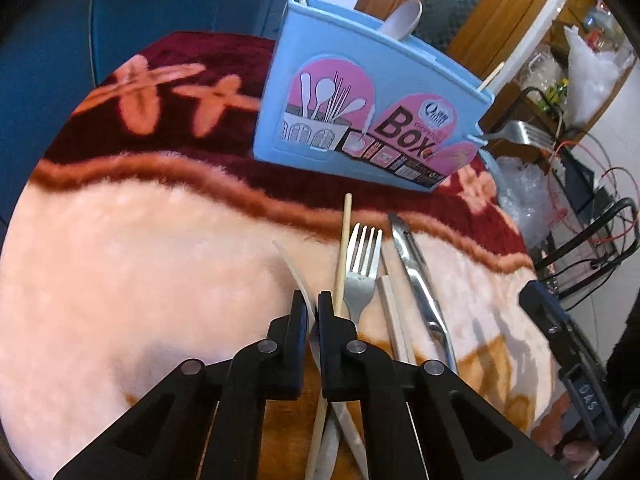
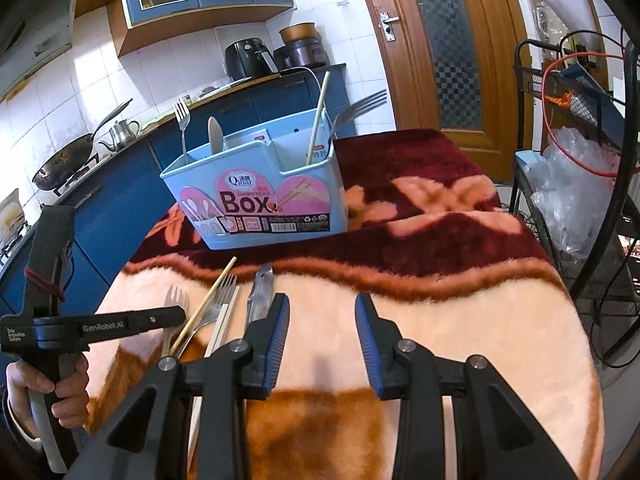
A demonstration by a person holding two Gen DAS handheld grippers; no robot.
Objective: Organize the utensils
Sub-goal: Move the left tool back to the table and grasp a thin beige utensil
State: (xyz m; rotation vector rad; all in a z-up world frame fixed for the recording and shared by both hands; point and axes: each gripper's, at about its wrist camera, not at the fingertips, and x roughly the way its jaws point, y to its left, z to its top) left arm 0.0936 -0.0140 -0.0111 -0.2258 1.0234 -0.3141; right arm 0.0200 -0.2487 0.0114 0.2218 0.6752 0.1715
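The left gripper is clamping its jaws on a white plastic utensil lying on the plush blanket. Just right of it are lying a wooden chopstick, a steel fork, a white chopstick and metal tongs. The right gripper is hovering over bare blanket, jaws apart and gripping nothing. Farther back, the blue utensil box is standing upright, holding forks, a spoon and a chopstick.
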